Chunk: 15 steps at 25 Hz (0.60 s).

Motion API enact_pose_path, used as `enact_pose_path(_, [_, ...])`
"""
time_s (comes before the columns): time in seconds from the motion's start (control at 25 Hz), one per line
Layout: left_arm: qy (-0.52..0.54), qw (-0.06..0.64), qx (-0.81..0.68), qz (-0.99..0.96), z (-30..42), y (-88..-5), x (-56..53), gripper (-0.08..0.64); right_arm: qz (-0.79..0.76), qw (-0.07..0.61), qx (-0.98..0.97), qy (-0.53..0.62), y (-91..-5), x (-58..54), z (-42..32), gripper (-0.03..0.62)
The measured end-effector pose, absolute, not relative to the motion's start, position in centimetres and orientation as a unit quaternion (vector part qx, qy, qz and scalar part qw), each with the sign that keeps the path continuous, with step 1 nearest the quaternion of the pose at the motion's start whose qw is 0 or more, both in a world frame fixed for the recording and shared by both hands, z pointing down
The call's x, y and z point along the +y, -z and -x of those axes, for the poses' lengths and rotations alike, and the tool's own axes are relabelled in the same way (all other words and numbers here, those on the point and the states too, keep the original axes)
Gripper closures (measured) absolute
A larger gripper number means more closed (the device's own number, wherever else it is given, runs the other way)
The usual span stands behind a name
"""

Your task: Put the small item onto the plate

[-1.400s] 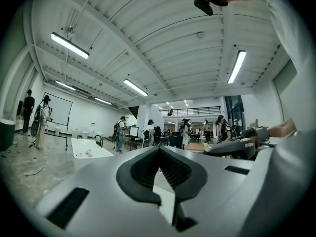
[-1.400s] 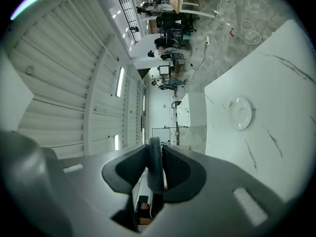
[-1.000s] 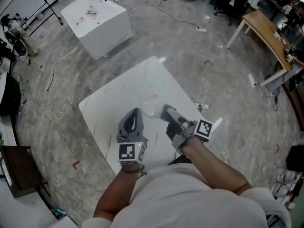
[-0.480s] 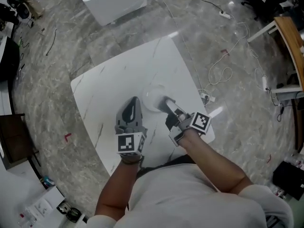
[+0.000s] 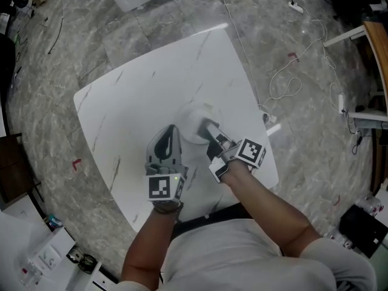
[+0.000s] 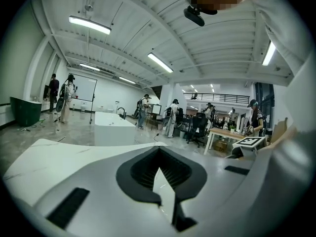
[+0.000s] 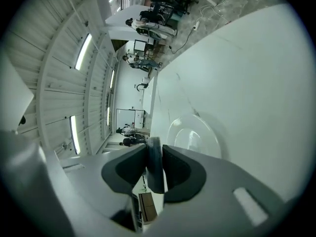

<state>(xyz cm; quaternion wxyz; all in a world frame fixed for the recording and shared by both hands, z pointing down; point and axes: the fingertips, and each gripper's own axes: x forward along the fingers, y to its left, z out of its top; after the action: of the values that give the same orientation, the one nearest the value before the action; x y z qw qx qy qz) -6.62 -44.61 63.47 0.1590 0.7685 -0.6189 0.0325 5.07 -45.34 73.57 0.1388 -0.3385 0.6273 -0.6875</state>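
Right gripper (image 5: 208, 131) is pinching the small grey disc (image 7: 153, 168) edge-on in narrow jaws over the clear plate (image 7: 193, 130) at its 5 o'clock rim, left gripper (image 5: 170, 137) is sitting closed and empty at 7 o'clock; releasing it upright here is risking it rolling off onto the table (image 5: 139, 90).

Head view looks steeply down onto table (image 5: 151, 83) and plate (image 5: 189, 117).
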Motion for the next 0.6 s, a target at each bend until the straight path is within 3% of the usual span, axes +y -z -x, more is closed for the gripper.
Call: enact_pose_path(0.6, [-0.036,0.166,-0.621,-0.765,9.2,-67.2,-46.6,0.554,0.354,0.079,0.623,0.692,-78.1,-47.0,-2.9,0.500])
